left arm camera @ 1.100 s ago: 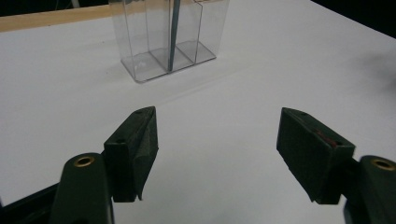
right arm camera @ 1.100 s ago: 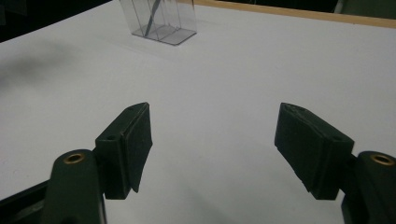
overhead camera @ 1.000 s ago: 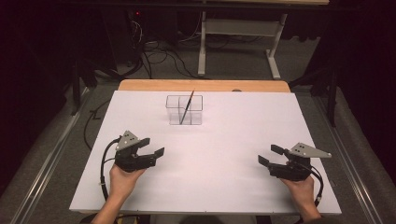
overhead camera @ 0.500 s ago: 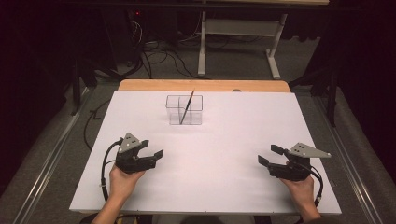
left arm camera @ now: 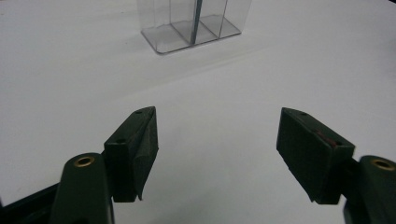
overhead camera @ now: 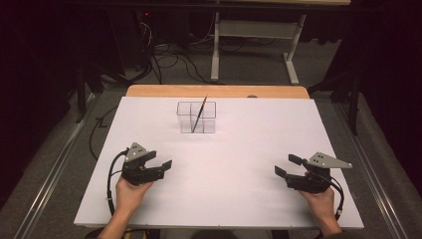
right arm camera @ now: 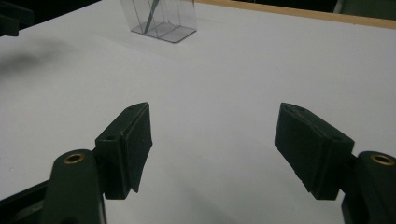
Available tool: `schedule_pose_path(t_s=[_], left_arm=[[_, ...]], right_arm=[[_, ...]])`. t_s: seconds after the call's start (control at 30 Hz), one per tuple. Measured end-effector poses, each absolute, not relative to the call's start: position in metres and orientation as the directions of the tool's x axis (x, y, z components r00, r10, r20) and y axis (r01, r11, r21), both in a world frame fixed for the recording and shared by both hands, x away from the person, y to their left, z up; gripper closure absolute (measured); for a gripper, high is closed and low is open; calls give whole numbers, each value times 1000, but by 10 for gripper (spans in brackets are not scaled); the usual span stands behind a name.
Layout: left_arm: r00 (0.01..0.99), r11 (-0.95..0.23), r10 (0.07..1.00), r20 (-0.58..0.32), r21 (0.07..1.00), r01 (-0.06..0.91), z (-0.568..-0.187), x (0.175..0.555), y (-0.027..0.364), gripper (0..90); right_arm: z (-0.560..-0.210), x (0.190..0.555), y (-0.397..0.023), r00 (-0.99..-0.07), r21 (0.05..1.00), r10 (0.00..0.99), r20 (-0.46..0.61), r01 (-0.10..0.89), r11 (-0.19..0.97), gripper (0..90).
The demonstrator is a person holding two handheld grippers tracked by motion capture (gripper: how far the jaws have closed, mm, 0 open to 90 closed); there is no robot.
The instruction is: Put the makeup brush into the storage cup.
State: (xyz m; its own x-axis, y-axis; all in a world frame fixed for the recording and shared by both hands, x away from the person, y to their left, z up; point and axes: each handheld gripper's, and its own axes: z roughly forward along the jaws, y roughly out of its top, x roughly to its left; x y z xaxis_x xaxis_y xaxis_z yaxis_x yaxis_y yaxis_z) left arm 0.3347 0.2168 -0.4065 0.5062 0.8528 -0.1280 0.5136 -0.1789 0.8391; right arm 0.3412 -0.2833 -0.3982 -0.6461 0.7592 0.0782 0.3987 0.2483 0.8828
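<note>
- Nothing on the table has shifted since the earlier frames; both grippers sit where they were, and the left gripper (overhead camera: pixel 161 165) has barely stirred
- clear compartment box (overhead camera: pixel 196 117) stands upright on the white table (overhead camera: pixel 224 164) toward 12 o'clock, a little left of centre; a thin dark stick (overhead camera: pixel 199 114) leans inside it, its top tilted toward 1 o'clock; which compartment holds it I cannot tell
- left gripper rests at about 8 o'clock, held in the left hand (overhead camera: pixel 130 191), jaws spread apart with nothing between them, well apart from the box
- right gripper (overhead camera: pixel 284 166) rests at about 4 o'clock in the right hand (overhead camera: pixel 318 201), jaws likewise spread wide and empty; bare table lies between its pads (right arm camera: pixel 137 135)
</note>
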Motion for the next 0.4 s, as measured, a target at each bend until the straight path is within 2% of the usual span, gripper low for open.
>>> schedule_pose_path(t_s=[0.4], left_arm=[[509,-189,852,-122,835,517,-407,335,215,299]], right_arm=[[-399,342,-283,-646,882,759,79,400,249,290]])
